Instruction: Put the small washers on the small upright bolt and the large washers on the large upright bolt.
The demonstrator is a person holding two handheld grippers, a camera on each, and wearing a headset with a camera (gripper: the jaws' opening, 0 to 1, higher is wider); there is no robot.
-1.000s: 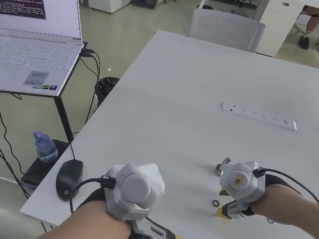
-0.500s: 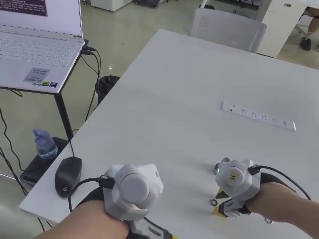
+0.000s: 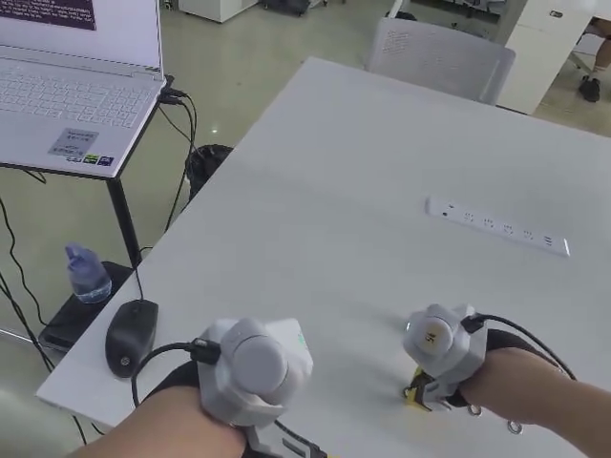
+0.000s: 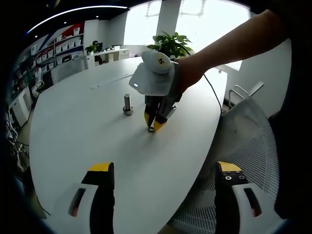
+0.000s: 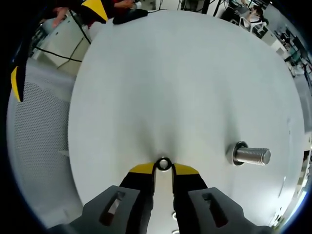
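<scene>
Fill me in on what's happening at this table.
A person is working at a white table with a gripper in each hand. The right gripper is down at the tabletop with its tips on either side of a small washer; whether it is already clamped is hard to tell. An upright bolt stands close by with nothing visibly on it. The left gripper is open and holds nothing.

Reads bright, even daylight throughout. Blown-out windows (image 4: 195,17) in left gripper view, soft glare on white worktop (image 3: 334,210). Faint, short shadows. Strong fisheye bending at gripper-view edges.
</scene>
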